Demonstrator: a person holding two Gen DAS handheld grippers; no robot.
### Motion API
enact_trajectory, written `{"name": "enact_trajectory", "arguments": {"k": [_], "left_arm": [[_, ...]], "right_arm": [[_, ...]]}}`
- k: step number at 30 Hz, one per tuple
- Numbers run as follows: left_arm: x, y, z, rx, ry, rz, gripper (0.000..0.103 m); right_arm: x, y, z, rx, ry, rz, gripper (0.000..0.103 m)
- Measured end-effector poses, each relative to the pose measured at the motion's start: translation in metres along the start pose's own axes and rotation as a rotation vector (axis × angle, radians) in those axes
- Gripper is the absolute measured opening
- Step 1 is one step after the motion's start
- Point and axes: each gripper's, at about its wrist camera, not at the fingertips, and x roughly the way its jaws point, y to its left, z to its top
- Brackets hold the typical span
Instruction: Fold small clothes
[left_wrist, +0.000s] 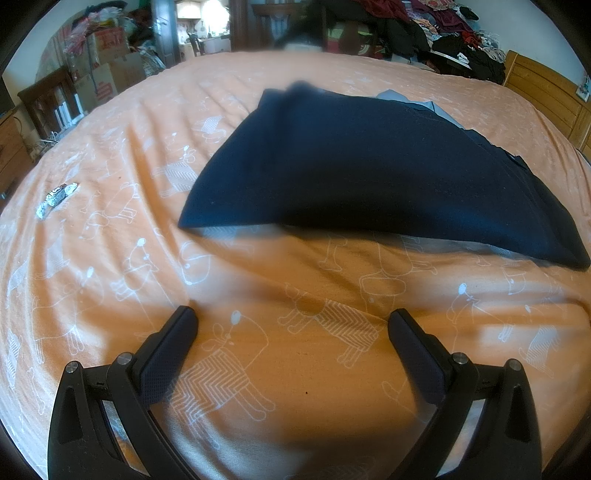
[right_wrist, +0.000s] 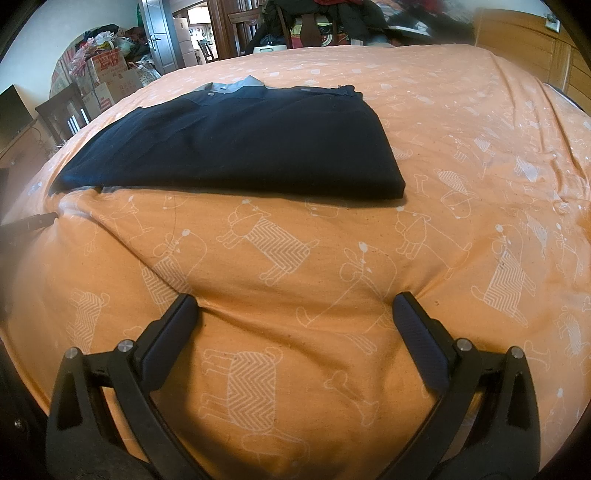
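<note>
Both cameras sat low over the orange bedsheet (left_wrist: 295, 369), each looking forward between its own gripper's two spread fingers toward the far side of the room. The left wrist camera, behind the left gripper (left_wrist: 291, 321), was near the folded navy garment (left_wrist: 369, 166), which filled its upper middle and ran to the right. The right wrist camera, behind the right gripper (right_wrist: 295, 306), looked from further right, with the garment up and to the left. Both views shared the garment, the sheet, the cardboard boxes (left_wrist: 107, 70) at far left and the wooden headboard (left_wrist: 543, 92) at right.
</note>
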Motion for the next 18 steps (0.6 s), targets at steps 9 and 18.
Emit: {"name": "enact_trajectory", "arguments": {"k": [9,18], "left_arm": [[0.0003,0.0000,0.0000,0.000,0.000,0.000,0.103],[0.0006,0.0000,0.0001,0.001,-0.001,-0.001,0.103]], "right_arm": [[0.0004,0.0001,0.0000,0.001,-0.001,0.000,0.103],[0.0005,0.0014,0.0005,0.001,-0.001,0.000,0.103]]}}
